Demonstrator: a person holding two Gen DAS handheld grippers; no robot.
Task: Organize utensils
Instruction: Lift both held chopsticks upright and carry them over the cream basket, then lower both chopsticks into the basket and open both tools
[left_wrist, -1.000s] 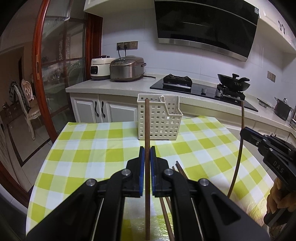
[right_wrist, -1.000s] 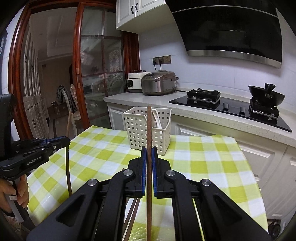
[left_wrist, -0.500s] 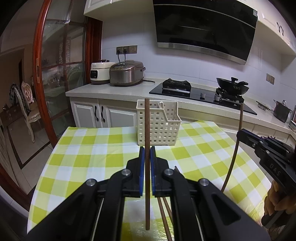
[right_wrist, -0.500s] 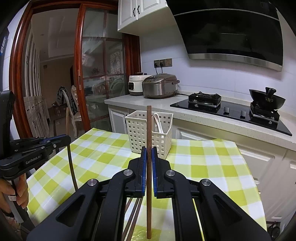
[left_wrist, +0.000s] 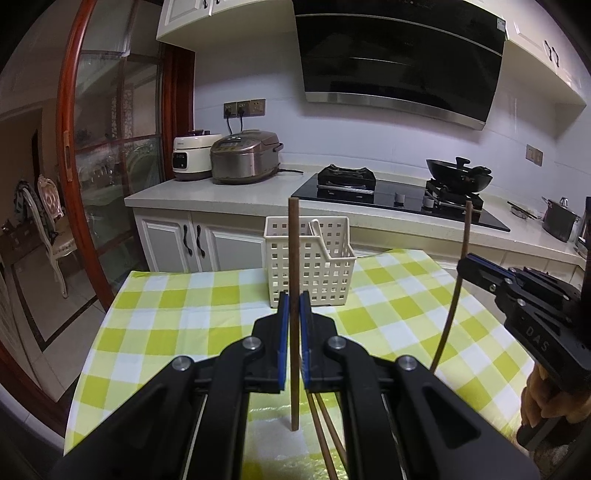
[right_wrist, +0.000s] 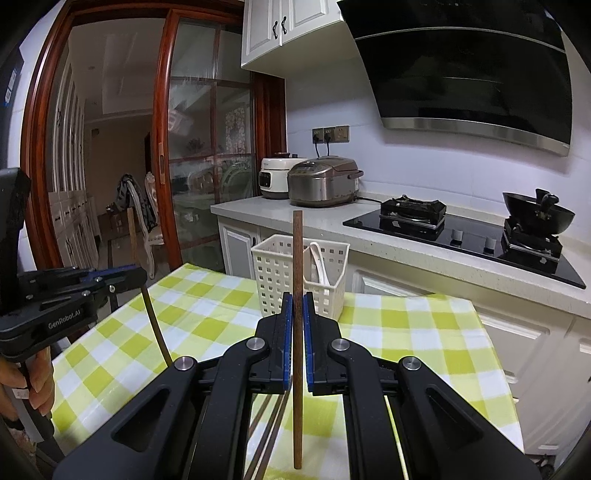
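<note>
A checked table (left_wrist: 177, 314) carries a white basket (left_wrist: 325, 273) near its far edge, a pale utensil (right_wrist: 317, 264) leaning inside and bare cloth on both sides. The left claw (left_wrist: 291, 306) clamps one chopstick (left_wrist: 294, 258) upright above the cloth; the right claw (right_wrist: 297, 306) clamps another chopstick (right_wrist: 297, 258). More chopsticks (left_wrist: 325, 435) lie beneath, near the front edge
</note>
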